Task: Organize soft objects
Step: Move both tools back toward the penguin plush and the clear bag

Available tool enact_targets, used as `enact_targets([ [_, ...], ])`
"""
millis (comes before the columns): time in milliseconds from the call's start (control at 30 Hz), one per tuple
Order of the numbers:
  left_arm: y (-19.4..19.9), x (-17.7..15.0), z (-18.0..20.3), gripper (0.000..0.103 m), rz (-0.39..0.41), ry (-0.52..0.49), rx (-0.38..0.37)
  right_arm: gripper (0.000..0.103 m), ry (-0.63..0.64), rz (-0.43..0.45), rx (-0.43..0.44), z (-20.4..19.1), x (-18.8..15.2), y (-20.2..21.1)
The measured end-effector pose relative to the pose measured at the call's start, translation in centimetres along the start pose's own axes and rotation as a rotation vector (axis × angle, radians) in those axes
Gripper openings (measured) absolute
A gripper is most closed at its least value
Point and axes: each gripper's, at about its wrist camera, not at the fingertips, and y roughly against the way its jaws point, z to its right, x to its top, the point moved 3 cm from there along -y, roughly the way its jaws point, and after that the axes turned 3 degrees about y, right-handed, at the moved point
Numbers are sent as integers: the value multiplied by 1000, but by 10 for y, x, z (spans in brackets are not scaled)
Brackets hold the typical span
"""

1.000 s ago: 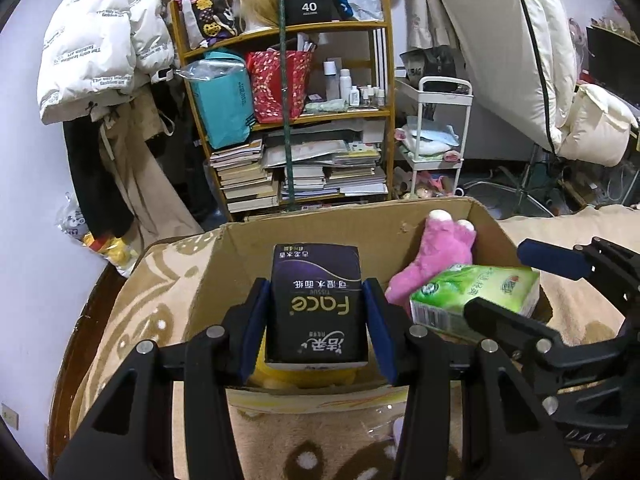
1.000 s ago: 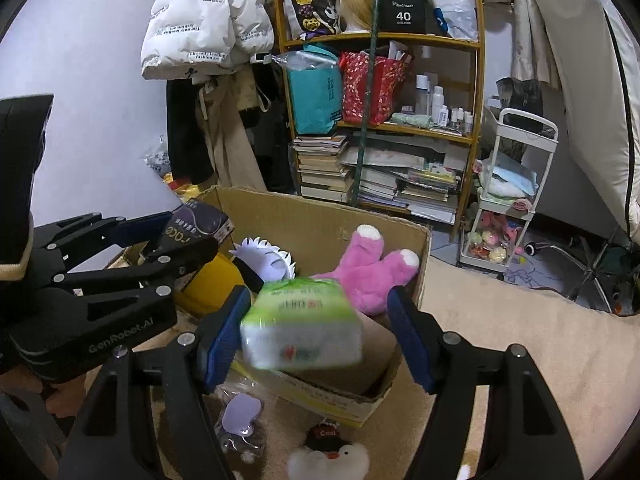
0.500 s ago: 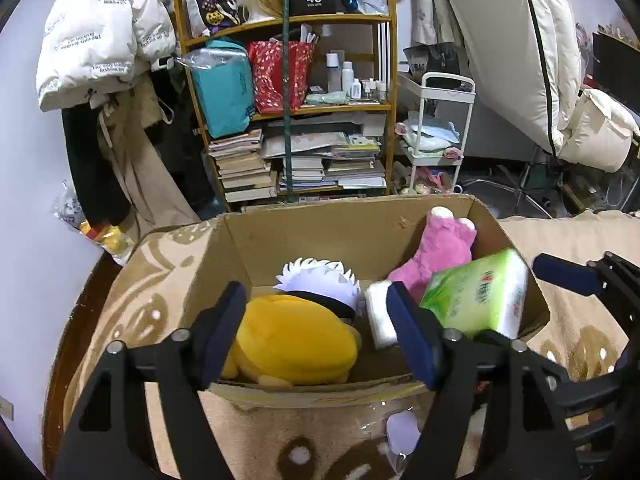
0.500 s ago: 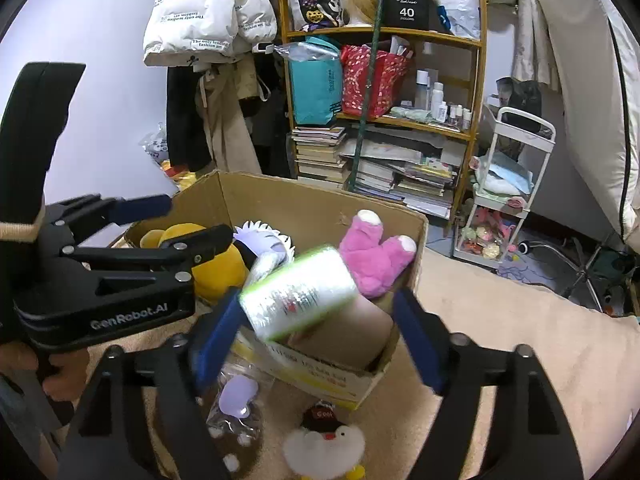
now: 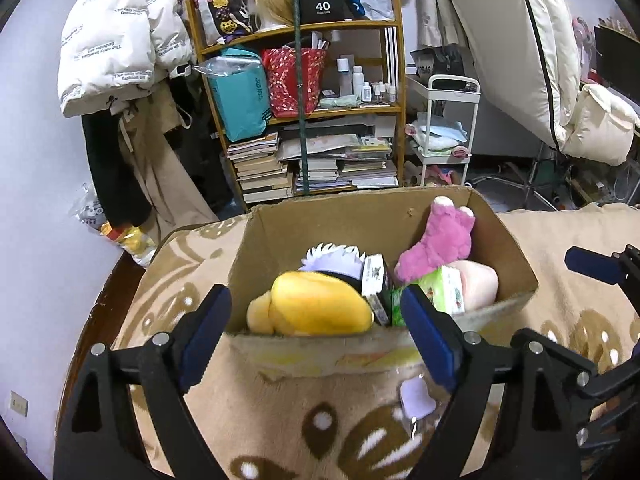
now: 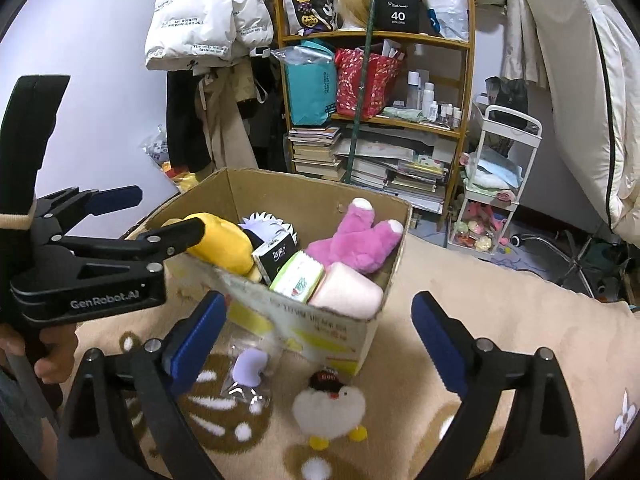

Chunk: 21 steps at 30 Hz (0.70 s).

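A cardboard box [image 5: 332, 216] [image 6: 304, 192] sits on a beige patterned blanket. It holds a yellow plush [image 5: 316, 306] [image 6: 224, 240], a dark tissue pack [image 5: 374, 280] [image 6: 276, 254], a green tissue pack [image 5: 444, 290] [image 6: 298, 276], a pink plush [image 5: 436, 244] [image 6: 352, 240] and a pale pink soft item [image 6: 346, 294]. My left gripper [image 5: 316, 336] is open and empty at the box's near wall. My right gripper [image 6: 320, 332] is open and empty in front of the box. A white chick plush [image 6: 328, 408] and a clear bagged item [image 6: 248, 368] lie on the blanket below it.
A loaded wooden bookshelf [image 5: 304, 120] stands behind the box, with hanging coats [image 5: 120, 52] at left and a white cart [image 5: 444, 128] at right. The left gripper's body [image 6: 88, 272] sits left of the box in the right wrist view.
Both grippers opened and pulled back. The dark tissue pack left my left gripper and the green pack left my right gripper; both now lie in the box.
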Motion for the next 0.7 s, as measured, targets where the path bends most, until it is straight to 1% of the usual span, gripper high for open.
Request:
enact_targets([
  [33, 5, -2, -1, 86, 0, 1, 4, 102, -1, 0, 0, 0, -1, 3],
  [233, 34, -15, -11, 86, -8, 31, 5, 103, -14, 13, -6, -1, -5, 26],
  [300, 44, -19, -14, 91, -6, 39, 12, 103, -26, 14, 1, -2, -7, 34],
  [333, 50, -22, -15, 96, 0, 44, 18, 103, -31, 13, 3, -3, -8, 37],
  [433, 64, -30, -18, 96, 22, 53, 32, 103, -39, 9, 5, -4, -14, 45],
  [533, 70, -35, -19, 96, 17, 49, 38, 103, -43, 1, 5, -6, -20, 52],
  [700, 81, -48, -20, 96, 11, 51, 43, 103, -27, -3, -20, -9, -27, 63],
])
